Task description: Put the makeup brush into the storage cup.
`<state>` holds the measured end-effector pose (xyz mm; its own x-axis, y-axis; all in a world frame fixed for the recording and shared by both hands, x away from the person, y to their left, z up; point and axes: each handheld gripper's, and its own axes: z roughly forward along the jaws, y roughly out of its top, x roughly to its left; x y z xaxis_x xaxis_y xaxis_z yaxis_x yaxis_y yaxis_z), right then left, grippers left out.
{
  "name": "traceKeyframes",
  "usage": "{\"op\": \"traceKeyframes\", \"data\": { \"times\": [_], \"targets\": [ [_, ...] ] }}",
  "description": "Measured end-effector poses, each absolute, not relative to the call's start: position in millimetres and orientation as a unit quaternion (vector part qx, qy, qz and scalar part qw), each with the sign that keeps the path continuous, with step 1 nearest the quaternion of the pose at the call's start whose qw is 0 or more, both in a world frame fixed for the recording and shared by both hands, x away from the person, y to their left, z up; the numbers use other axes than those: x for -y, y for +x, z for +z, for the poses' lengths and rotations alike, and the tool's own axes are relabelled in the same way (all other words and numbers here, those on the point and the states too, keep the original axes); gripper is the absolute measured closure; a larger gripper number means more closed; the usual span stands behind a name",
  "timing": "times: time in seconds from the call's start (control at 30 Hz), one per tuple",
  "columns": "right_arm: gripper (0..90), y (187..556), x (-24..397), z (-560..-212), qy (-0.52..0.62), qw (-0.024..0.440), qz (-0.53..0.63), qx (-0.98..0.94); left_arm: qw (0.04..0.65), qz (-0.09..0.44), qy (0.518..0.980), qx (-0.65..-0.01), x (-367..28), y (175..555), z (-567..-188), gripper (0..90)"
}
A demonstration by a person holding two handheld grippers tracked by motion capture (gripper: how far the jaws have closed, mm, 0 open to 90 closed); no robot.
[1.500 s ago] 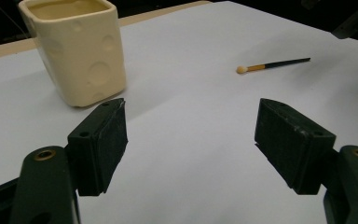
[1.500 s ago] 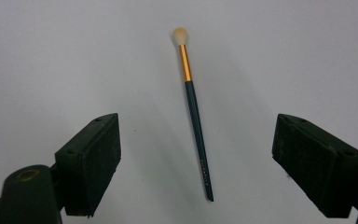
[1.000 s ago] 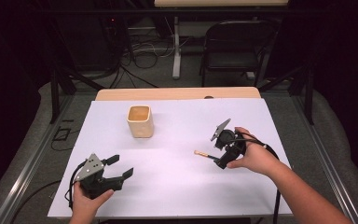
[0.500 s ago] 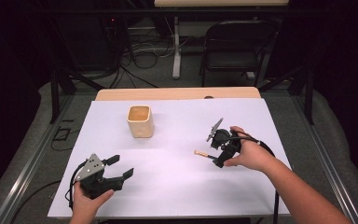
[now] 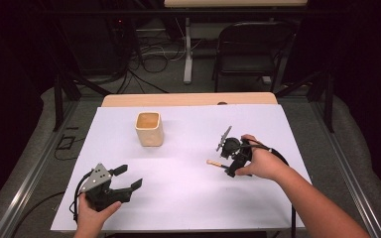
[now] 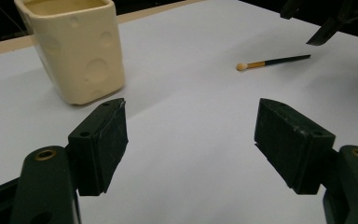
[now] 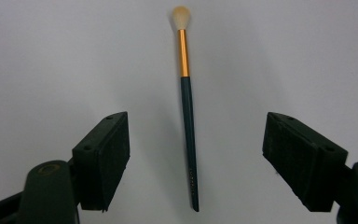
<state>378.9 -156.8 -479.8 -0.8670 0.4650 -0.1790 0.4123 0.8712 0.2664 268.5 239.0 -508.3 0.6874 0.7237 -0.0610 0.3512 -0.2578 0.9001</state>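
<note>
A slim makeup brush (image 7: 188,107), with a dark handle, gold ferrule and pale tip, lies flat on the white table (image 5: 188,188). My right gripper (image 7: 196,135) hangs over it, pointing down. The handle runs between the jaws, which have just been closing a little, and the pads stay well clear of it. From above, the brush (image 5: 213,162) pokes out left of the right gripper (image 5: 229,163). My left gripper (image 5: 129,177) rests open and empty at the near left. Ahead of the left gripper (image 6: 191,126) stand a cream cup (image 6: 74,46) and the brush (image 6: 272,61).
The cream cup (image 5: 149,129) stands upright at the back left of the white sheet. A bare wooden strip (image 5: 188,99) runs along the table's far edge. Behind it are a folding chair (image 5: 250,54) and floor cables (image 5: 149,74).
The right gripper has tipped further down and shifted slightly left over the brush. Left gripper, cup and brush have not moved.
</note>
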Motion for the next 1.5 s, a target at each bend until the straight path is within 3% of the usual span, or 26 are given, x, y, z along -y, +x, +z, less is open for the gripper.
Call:
{"op": "traceKeyframes", "data": {
  "times": [0.87,1.5],
  "targets": [
    [28.0,389,145,-494,0.219,0.112,0.086,-0.965,0.499,0.184,0.772,-0.348,-238,269,-509,25.9],
    [45.9,395,143,-504,0.210,0.090,0.057,-0.972,0.498,0.182,0.773,-0.348,-238,269,-509,26.0]
  ]
}}
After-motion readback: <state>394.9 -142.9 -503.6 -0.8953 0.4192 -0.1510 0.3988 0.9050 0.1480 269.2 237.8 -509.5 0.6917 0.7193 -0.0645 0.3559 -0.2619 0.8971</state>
